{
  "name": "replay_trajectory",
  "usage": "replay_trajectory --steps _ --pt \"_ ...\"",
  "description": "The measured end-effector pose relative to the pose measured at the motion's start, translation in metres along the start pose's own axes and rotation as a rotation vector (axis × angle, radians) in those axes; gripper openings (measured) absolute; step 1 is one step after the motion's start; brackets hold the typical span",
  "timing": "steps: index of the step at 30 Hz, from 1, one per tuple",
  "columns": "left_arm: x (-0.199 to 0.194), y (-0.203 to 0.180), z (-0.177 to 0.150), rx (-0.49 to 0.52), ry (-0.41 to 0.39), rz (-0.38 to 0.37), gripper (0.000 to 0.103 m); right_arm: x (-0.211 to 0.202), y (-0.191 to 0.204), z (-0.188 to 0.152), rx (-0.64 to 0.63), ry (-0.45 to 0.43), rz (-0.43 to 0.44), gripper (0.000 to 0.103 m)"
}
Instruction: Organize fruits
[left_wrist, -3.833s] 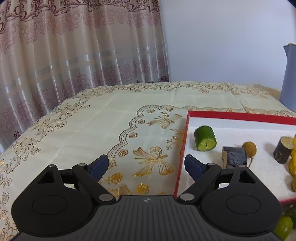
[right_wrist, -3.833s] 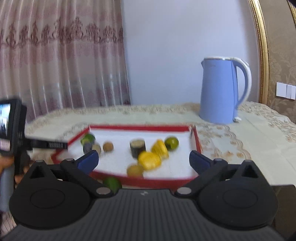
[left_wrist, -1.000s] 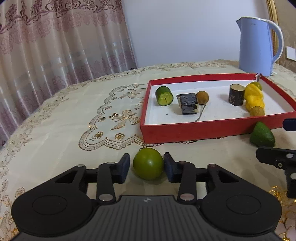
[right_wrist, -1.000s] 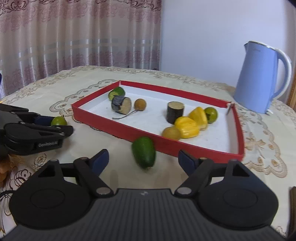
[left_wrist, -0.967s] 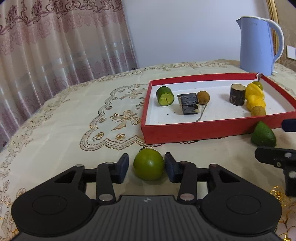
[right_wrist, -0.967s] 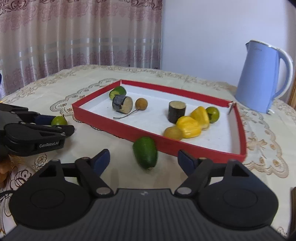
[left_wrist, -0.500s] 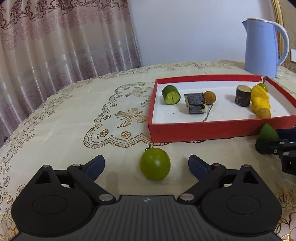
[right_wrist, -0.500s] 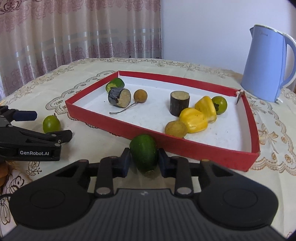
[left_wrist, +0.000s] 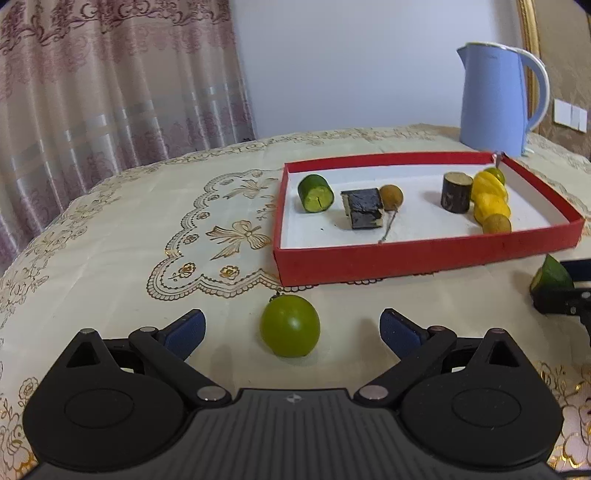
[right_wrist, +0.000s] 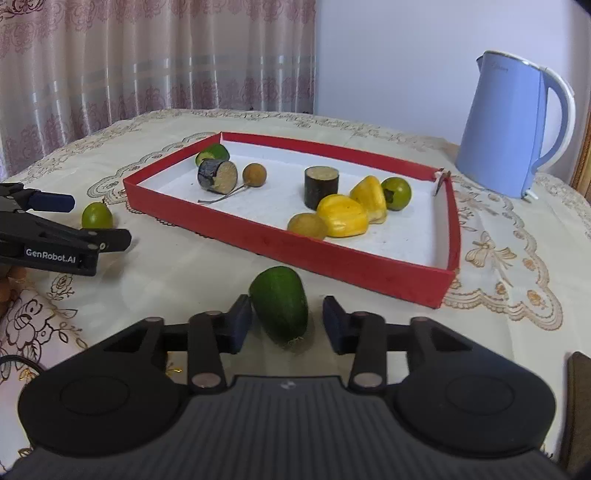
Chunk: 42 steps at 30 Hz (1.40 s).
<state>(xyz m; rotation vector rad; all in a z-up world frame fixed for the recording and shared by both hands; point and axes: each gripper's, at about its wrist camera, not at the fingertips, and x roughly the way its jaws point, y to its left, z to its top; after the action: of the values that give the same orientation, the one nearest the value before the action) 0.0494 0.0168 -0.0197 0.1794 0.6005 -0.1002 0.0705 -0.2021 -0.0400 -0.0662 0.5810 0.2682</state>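
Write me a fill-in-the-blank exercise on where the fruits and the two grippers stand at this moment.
1. The round green fruit lies on the tablecloth between the wide-open fingers of the ____ gripper.
2. The long green fruit lies outside the red tray, between the fingers of the ____ gripper.
3. The two yellow fruits lie ____ the red tray.
4. Behind the tray stands a ____ kettle.

Missing words: left; right; inside; blue
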Motion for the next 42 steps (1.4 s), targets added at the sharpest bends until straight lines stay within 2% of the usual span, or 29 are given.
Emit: replay_trajectory --steps 5,9,14,15,17,18,19,21,24,30,38,42 --pt "-0.007 0.011 -0.005 0.017 -0.013 -0.003 0.101 0.001 -0.002 -0.002 0.012 -0.011 0.007 0.041" --pt "-0.016 0.021 -0.008 0.035 -0.059 0.000 0.101 0.004 0.000 -0.001 0.004 -0.012 0.016 0.040" --pt "-0.013 0.012 0.001 0.080 -0.073 -0.013 0.100 0.004 -0.001 -0.002 0.010 -0.017 0.030 0.037" --pt "-0.012 0.008 0.002 0.093 -0.073 -0.016 0.095 0.004 -0.001 -0.002 0.012 -0.017 0.031 0.037" --pt "-0.006 -0.001 0.005 0.116 -0.045 -0.015 0.073 0.004 -0.002 -0.002 0.017 -0.018 0.033 0.037" --pt "0.000 -0.003 0.005 0.116 -0.012 -0.015 0.047 0.004 -0.002 -0.002 0.018 -0.018 0.034 0.037" --pt "0.004 -0.003 0.006 0.105 0.017 -0.019 0.038 0.004 -0.002 -0.002 0.017 -0.017 0.033 0.037" --pt "0.004 0.001 0.006 0.070 0.020 -0.033 0.032 0.004 -0.002 -0.002 0.015 -0.017 0.032 0.037" --pt "-0.001 0.008 0.003 0.037 0.014 -0.053 0.032 0.004 -0.002 -0.002 0.017 -0.018 0.032 0.037" --pt "-0.024 0.012 0.011 0.020 -0.079 -0.083 0.032 0.004 -0.003 -0.001 0.022 -0.018 0.032 0.035" --pt "-0.025 -0.026 0.054 0.095 -0.153 -0.116 0.033 0.004 -0.003 -0.001 0.022 -0.018 0.031 0.035" --pt "-0.007 -0.047 0.073 0.114 -0.146 -0.120 0.033 0.004 -0.003 -0.001 0.022 -0.018 0.032 0.035"
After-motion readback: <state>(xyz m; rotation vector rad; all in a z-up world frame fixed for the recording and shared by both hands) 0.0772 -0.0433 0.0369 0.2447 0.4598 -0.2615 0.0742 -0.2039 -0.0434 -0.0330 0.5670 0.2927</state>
